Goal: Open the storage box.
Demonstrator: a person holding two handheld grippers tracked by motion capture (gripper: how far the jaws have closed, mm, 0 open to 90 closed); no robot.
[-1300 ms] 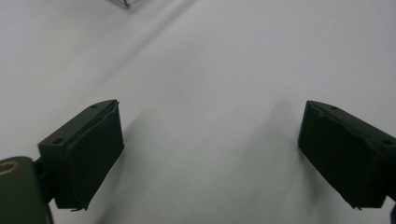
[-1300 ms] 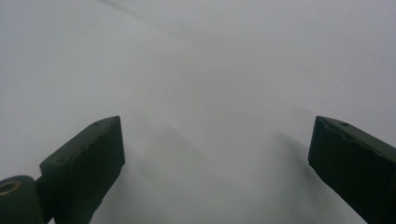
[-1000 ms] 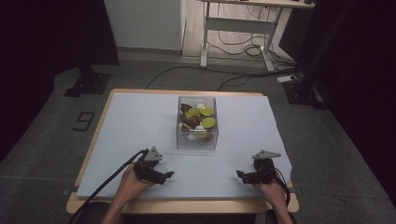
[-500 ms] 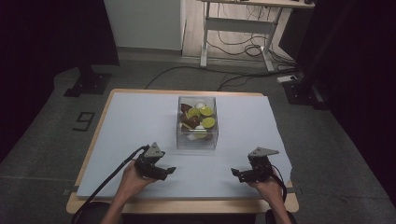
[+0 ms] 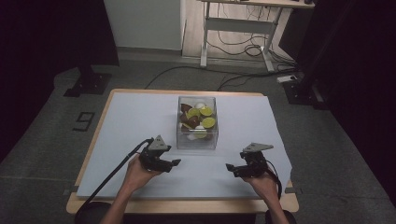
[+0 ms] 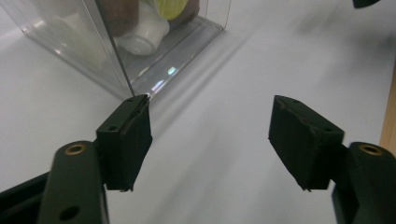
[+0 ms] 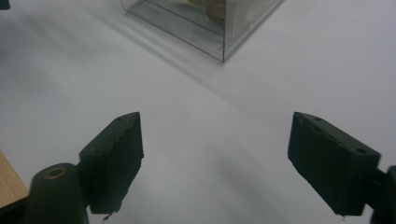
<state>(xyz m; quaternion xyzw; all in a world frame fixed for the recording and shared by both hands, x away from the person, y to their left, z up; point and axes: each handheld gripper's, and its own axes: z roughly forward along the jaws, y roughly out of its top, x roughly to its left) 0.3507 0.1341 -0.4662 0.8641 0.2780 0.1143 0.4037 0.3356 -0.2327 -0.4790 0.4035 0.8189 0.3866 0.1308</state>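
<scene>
A clear plastic box (image 5: 197, 122) stands mid-table, filled with several small pieces in green, brown and white. My left gripper (image 5: 175, 163) rests low on the white sheet, front left of the box, open and empty. In the left gripper view the box corner (image 6: 123, 56) lies just beyond the left fingertip (image 6: 126, 135), a white piece (image 6: 142, 35) visible through the wall. My right gripper (image 5: 229, 167) sits front right of the box, jaws wide apart, nothing between them. The right gripper view shows the box corner (image 7: 219, 32) farther ahead.
A white sheet (image 5: 140, 112) covers the wooden table (image 5: 88, 140); its front edge lies close behind both hands. A black cable (image 5: 112, 177) trails from the left gripper off the front. Desk legs and floor cables (image 5: 233, 49) lie beyond the table.
Both grippers have crept inward and slightly forward toward the box. Their jaws stay open; the box has not moved.
</scene>
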